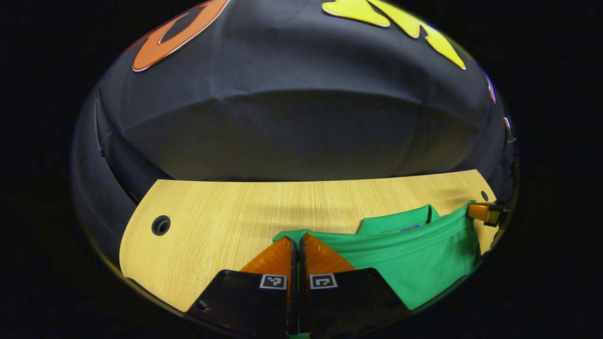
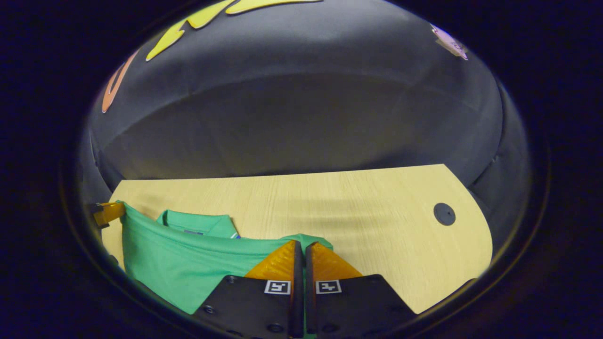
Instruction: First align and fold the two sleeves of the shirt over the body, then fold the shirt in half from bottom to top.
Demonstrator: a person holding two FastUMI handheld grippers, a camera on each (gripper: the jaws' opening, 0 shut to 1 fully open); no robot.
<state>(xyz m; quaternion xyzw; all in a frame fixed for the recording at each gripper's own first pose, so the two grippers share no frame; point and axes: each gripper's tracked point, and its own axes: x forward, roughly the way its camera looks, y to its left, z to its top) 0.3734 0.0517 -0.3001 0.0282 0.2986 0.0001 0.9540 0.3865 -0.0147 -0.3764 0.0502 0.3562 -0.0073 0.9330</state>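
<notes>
While both grippers stand low over the table, each has its fingers pressed together on an edge of the one green shirt. In the left gripper view, the left gripper has its jaws closed to a thin slit, and green cloth comes out right at the tips and shows again in the gap at the bottom of the view, so the cloth is pinched between them. From there the shirt stretches off to the right as a taut band, lifted above the wood, with the collar lying behind its upper edge. At the far right end of that band the right gripper's tip holds the other corner.

In the right gripper view the picture is mirrored: the right gripper is likewise closed on the cloth at its tips, the shirt runs off to the left, the collar lies just beyond the raised edge, and the left gripper shows small at the far left, at the end of the cloth.

Counted: one shirt, one collar, two grippers, one table. The table has two round holes, one open near its left end and one plugged with a dark cap near its right end.
</notes>
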